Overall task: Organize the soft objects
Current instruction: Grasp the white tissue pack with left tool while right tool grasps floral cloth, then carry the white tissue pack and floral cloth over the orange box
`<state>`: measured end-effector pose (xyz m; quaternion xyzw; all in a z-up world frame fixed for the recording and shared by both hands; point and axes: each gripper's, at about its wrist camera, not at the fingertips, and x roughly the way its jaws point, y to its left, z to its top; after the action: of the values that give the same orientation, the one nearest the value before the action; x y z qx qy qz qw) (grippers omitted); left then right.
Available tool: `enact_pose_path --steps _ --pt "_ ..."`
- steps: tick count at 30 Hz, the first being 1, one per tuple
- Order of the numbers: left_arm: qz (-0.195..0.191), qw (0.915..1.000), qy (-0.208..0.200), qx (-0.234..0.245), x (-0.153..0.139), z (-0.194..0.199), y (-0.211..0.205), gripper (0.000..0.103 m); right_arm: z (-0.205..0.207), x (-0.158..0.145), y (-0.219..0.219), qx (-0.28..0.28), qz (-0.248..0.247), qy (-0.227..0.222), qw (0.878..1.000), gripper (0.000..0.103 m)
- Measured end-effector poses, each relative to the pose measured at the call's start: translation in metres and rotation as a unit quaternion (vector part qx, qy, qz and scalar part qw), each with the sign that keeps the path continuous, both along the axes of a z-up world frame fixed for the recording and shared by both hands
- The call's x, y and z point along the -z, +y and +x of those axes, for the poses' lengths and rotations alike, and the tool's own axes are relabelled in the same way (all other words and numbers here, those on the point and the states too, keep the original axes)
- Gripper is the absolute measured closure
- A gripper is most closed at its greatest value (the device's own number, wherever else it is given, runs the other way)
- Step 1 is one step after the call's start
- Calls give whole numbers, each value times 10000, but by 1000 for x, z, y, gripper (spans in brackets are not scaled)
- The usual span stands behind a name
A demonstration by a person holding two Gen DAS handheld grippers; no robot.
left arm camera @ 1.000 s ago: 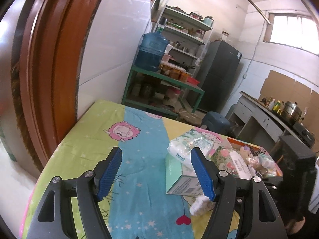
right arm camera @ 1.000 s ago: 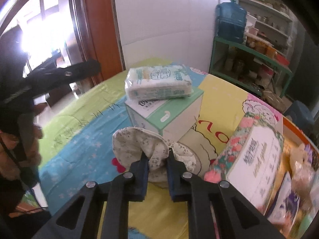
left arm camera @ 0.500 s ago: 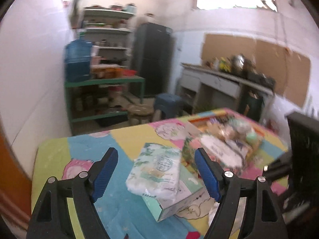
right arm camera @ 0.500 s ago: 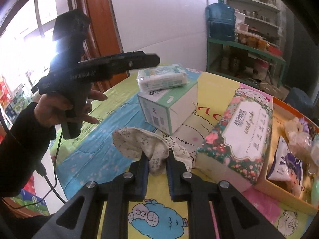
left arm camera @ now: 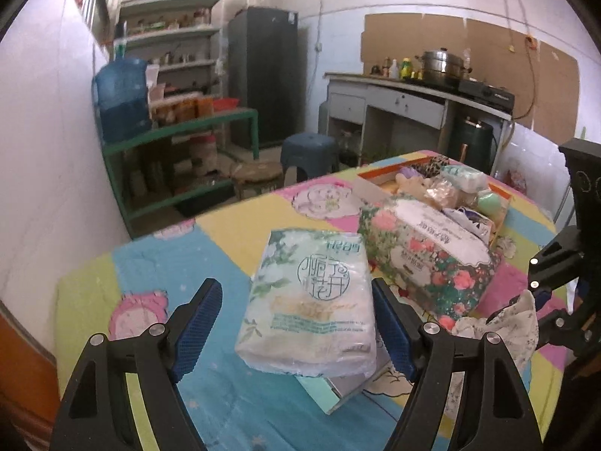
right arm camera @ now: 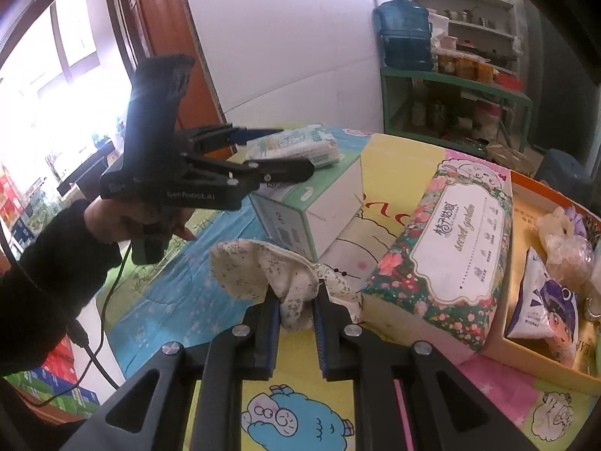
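- Black left tongs (left arm camera: 296, 323) angle down over the worktop (left arm camera: 225, 263), a hand (right arm camera: 124, 221) in a dark sleeve gripping the handle seen in the right wrist view.
- Their blue-padded jaws stand wide and are closing at this moment, with the soft tissue pack (left arm camera: 311, 297) between them; the right pad sits just beside the pack's right edge, the left pad is well apart from it, and neither presses it.
- The tissue pack lies flat on top of a white and mint-green box (right arm camera: 311, 203), at the near left part of the worktop.
- Its long axis runs from near to far in the left wrist view, roughly along the line of the tongs, printed face up.
- The right tongs (right arm camera: 296, 308) also tilt downward, jaws narrow and clamped on a speckled cream cloth (right arm camera: 263, 270).
- The cloth bunches between the pads, and its loose end spreads toward the far left, just near the box.
- A floral tissue pack (right arm camera: 454, 259) lies right of the cloth, long axis near to far, beside an orange-rimmed tray (right arm camera: 541, 195) of small packets.
- The worktop wears a cartoon-printed cover of yellow, blue and pink patches.
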<state>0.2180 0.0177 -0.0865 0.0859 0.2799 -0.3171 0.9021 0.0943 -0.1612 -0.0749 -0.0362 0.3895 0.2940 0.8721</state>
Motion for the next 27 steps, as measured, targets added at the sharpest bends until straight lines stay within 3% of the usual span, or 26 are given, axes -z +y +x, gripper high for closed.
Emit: enact_pose_path --steps 2,4,7,11,15,23,27 --pt "-70 9998 185 -56 4 2 -2 45 1 0 2 7 4 2 10000 86" --pt "-362 9984 430 36 5 4 1 52 0 1 3 4 10 3 10000 86" --pt "-519 9975 447 -161 5 1 2 53 -1 0 5 14 31 -11 10000 86" --pt "-432 9987 185 -196 4 -13 -5 53 -2 -3 6 24 74 -50 10000 86" --pt "-578 9977 -10 -363 -7 -29 -5 53 -2 -9 5 39 129 -141 9998 86" --pt "-669 9906 -392 -1123 -38 -67 0 53 -6 -33 6 132 285 -527 9981 86" --pt "-841 9853 -394 -1431 -49 -80 4 53 -7 -49 -1 326 391 -796 9955 86"
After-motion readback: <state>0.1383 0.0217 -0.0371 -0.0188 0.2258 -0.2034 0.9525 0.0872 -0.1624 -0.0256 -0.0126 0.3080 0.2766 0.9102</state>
